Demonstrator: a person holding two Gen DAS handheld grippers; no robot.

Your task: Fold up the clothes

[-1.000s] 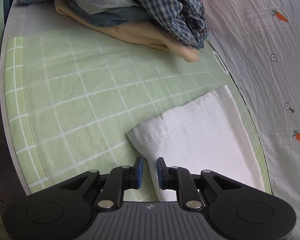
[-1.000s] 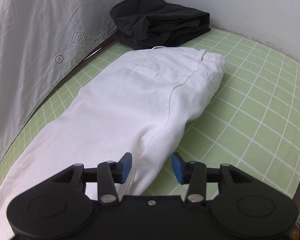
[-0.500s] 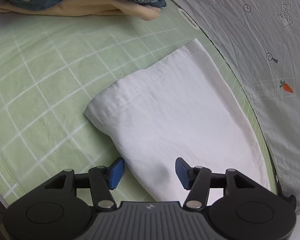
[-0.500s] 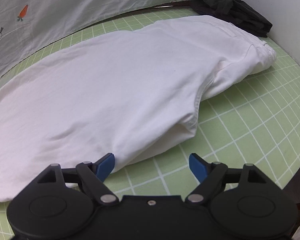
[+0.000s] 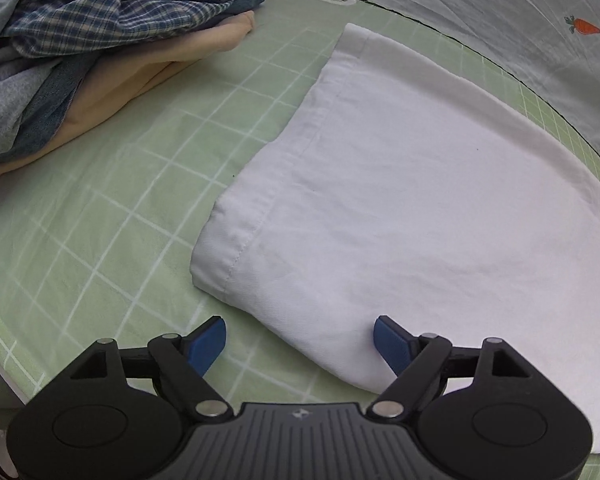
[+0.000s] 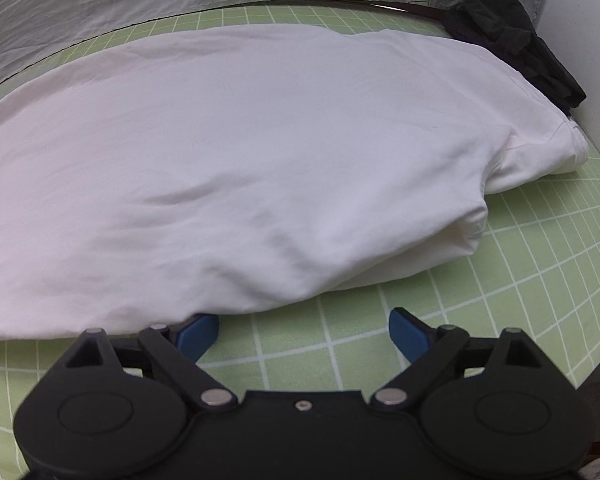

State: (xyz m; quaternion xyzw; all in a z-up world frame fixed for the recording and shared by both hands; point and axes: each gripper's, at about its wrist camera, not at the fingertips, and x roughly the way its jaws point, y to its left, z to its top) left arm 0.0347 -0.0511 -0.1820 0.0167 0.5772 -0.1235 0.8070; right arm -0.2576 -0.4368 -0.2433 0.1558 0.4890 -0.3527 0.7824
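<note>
White trousers [image 5: 400,184] lie lengthwise on the green grid sheet [image 5: 100,200], legs stacked, hem end ahead of the spread left tongs [image 5: 300,340]. The equally spread right tongs [image 6: 304,332] sit just short of the seat bulge, gripping nothing. Judging by this, a crosswise fold is in hand, calling for each to close on its near edge.

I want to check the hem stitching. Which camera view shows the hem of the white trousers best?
The left wrist view: the stitched hem of the white trousers lies close. The right wrist view shows only their upper part.

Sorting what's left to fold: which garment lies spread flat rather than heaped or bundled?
The white trousers, laid out lengthwise on the green mat. The plaid-topped pile is heaped; the black garment is bundled.
</note>
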